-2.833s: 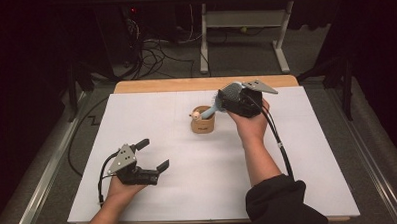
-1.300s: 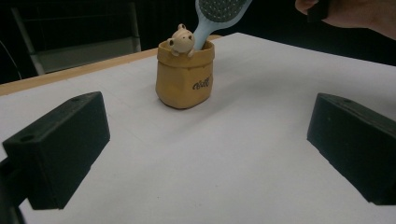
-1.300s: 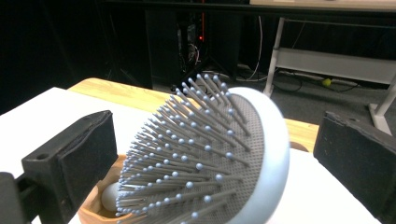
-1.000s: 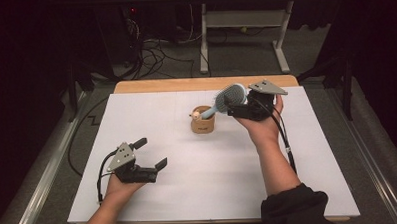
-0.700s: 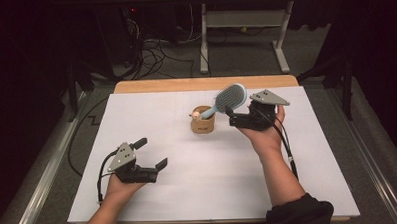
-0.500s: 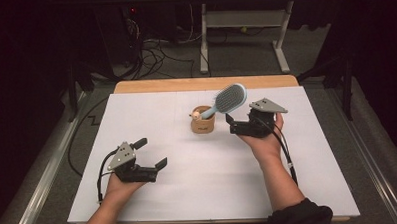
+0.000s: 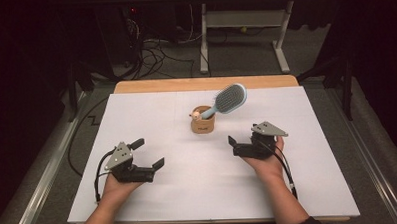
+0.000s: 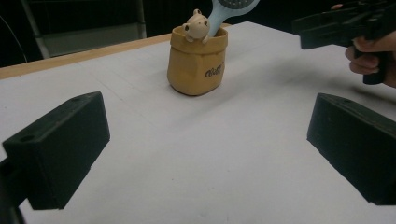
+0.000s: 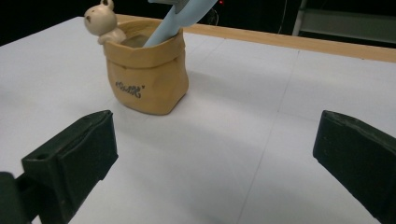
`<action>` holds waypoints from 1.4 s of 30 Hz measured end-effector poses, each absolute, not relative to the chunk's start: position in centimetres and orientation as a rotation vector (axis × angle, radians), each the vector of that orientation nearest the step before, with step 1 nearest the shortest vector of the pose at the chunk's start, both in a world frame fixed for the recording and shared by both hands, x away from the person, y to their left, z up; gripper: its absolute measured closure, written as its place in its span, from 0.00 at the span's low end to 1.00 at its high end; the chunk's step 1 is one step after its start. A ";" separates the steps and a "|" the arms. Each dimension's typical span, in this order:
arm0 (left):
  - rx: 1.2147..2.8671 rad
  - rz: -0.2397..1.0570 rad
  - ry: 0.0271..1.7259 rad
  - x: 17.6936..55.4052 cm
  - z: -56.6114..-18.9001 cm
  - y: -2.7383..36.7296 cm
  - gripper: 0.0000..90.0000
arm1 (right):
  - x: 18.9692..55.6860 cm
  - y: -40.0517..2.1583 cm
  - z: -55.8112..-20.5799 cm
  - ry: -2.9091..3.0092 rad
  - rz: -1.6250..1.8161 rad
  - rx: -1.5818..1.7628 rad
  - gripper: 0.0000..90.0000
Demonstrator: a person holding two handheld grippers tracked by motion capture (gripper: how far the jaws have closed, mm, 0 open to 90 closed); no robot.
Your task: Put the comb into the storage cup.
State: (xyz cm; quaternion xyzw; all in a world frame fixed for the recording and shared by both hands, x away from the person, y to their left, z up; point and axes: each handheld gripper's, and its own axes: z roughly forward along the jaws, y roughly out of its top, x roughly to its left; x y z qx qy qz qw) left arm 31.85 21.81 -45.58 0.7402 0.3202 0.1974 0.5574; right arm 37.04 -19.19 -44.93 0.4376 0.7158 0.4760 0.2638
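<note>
You can find one piece of writing: a small dark cursive word printed on the front of the tan sack-shaped holder [image 8: 197,60], low on its side. In the left gripper view it looks like "Wolf" or similar, and in the right gripper view [image 9: 148,73] the same word sits tilted; the letters are too blurred for you to read surely.

- My left gripper [image 7: 147,155] rests low on the white table [image 7: 189,192], jaws apart.
- My right gripper [image 7: 237,146] sits right of the tan pot [image 7: 203,125], apart from it.
- The blue hairbrush [image 7: 226,100] stands in the pot, head tilted right.
</note>
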 end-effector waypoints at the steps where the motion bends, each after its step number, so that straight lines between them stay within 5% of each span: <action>1: 1.747 0.469 0.758 31.8 -45.6 21.9 0.00 | 36.5 -19.5 -45.0 1.929 1.296 1.180 0.01; 22: 1.742 0.455 0.822 30.1 -46.3 24.4 0.00 | 27.8 -27.9 -45.2 1.802 1.344 1.163 0.00; 42: 1.686 0.489 0.810 29.7 -46.1 24.8 0.00 | 28.1 -27.5 -45.3 1.800 1.342 1.148 0.00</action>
